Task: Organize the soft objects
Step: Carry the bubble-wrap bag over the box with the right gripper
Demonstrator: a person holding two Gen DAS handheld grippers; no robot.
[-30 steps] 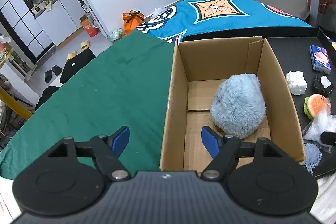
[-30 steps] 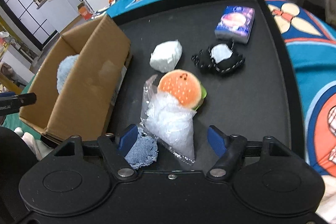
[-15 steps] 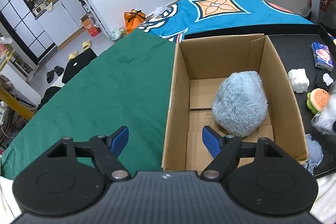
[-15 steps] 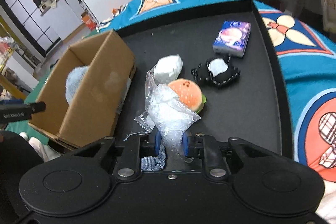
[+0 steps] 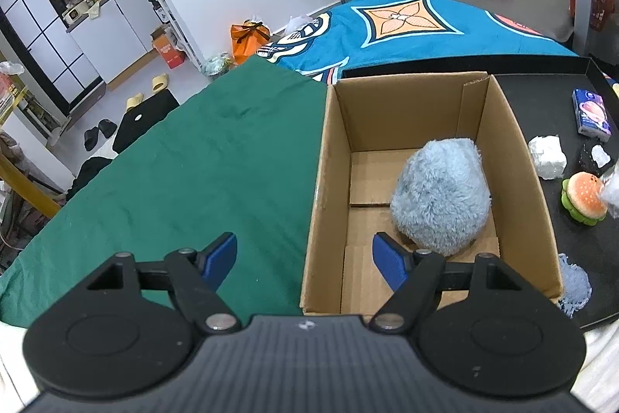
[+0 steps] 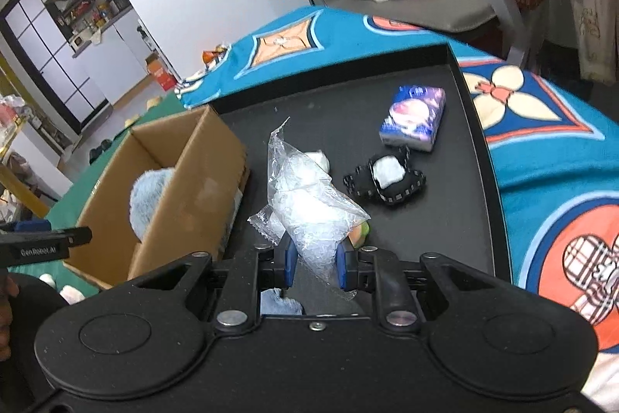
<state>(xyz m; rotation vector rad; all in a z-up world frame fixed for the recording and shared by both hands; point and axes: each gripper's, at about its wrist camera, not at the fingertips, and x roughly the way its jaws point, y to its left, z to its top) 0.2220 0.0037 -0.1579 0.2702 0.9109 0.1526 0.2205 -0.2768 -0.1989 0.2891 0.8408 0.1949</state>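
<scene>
One cardboard box [image 5: 425, 111] holds one fluffy blue plush [image 5: 441, 196]. On the one black tray [image 6: 476, 157] lie one tissue pack [image 6: 413, 119], one burger plush [image 5: 584, 196], one white wad [image 5: 547, 156], one black pouch [image 6: 387, 180], one denim scrap [image 5: 574, 287], and one clear plastic bag [image 6: 309, 208].

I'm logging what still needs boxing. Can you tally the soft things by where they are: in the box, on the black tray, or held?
In the cardboard box: 1, fluffy blue plush
Held by the right hand-held gripper: 1, clear plastic bag
On the black tray: 5
Total: 7
</scene>
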